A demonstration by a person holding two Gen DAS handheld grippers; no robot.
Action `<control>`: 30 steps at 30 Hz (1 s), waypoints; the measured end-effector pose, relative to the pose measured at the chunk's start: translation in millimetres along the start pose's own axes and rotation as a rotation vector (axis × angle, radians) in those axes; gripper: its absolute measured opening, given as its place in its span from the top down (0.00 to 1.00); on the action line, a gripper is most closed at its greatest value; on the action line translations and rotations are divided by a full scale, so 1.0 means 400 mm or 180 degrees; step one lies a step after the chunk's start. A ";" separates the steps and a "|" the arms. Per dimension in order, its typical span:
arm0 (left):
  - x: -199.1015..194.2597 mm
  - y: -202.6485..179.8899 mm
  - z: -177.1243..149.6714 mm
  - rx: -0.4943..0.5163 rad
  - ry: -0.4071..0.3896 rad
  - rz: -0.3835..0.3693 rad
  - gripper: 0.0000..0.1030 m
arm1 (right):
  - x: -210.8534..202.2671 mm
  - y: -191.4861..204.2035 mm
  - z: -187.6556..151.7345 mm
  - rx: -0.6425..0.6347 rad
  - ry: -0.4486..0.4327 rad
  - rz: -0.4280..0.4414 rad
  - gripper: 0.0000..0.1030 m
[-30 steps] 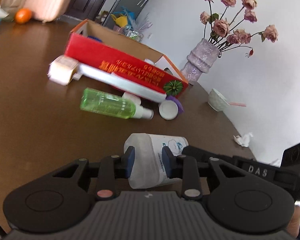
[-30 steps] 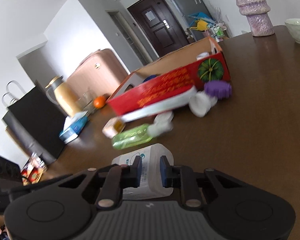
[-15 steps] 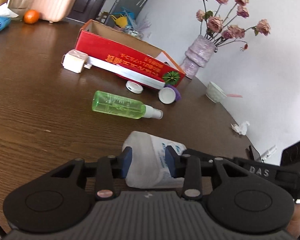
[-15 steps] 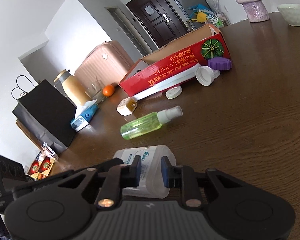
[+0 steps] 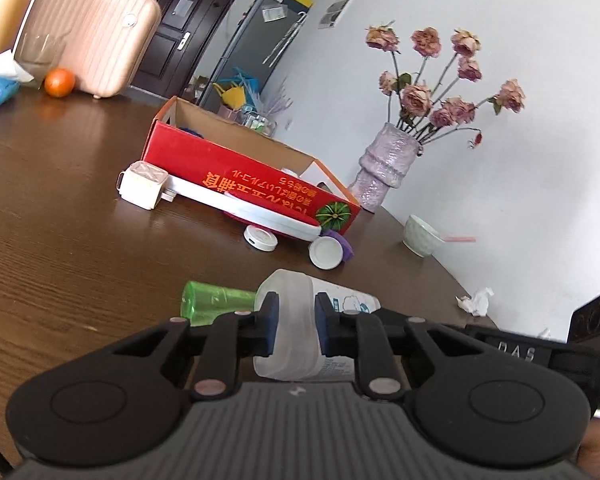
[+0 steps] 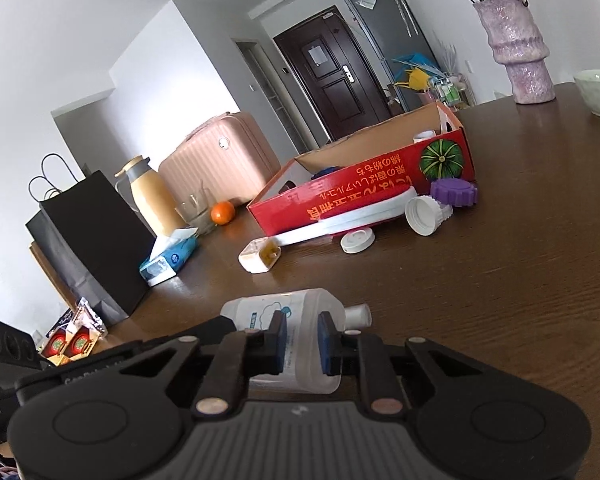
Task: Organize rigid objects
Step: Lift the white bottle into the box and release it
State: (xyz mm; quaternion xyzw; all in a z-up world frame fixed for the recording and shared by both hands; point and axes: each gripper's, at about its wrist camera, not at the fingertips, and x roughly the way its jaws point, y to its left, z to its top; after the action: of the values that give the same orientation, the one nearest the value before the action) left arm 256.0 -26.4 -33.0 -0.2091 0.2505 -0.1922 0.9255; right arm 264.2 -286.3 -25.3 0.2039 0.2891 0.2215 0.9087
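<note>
A translucent white bottle (image 5: pixel 348 304) with a printed label lies level between my two grippers. My left gripper (image 5: pixel 294 310) is closing tight on its base end, blue pads pressed on both sides. My right gripper (image 6: pixel 302 334) squeezes the same bottle (image 6: pixel 260 312) mid-body, with the white cap pointing right. Just behind it lies a green spray bottle (image 5: pixel 212 304), its nozzle end hidden. Further back stands the open red box (image 5: pixel 240 168), also in the right wrist view as the red box (image 6: pixel 360 184).
Along the box front lie a white cube box (image 5: pixel 144 186), a flat white lid (image 5: pixel 261 238), a white cap (image 5: pixel 326 253) and a purple cap (image 5: pixel 342 242). Vase (image 5: pixel 388 164), bowl (image 5: pixel 420 236) and crumpled tissue (image 5: pixel 476 300) sit right; orange (image 6: pixel 223 213), tissue pack (image 6: pixel 168 260) and black bag (image 6: pixel 88 240) left.
The left jaws have narrowed onto the bottle. The green spray bottle now sits partly hidden behind the held bottle in the left view and is gone from the right view.
</note>
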 end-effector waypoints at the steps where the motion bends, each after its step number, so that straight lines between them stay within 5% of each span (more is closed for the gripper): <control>1: 0.004 0.000 0.006 0.0016 -0.0024 0.0009 0.81 | 0.005 0.001 0.003 -0.0007 -0.0005 0.0001 0.84; 10: 0.040 -0.011 0.101 0.0255 -0.0318 -0.0016 0.81 | 0.048 0.010 0.066 -0.0153 -0.0138 0.0047 0.84; 18: 0.120 -0.056 0.291 0.0423 -0.0748 -0.0123 0.81 | 0.092 0.030 0.264 -0.0370 -0.0584 0.0073 0.84; 30: 0.444 -0.033 0.563 0.0496 -0.0752 0.0043 0.81 | 0.356 -0.077 0.578 -0.0307 -0.0623 0.0003 0.84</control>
State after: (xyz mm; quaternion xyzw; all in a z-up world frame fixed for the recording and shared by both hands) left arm 517.4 -53.5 82.6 -0.1561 0.1256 -0.1788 0.9633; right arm 519.9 -293.4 70.7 0.1807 0.1879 0.2147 0.9413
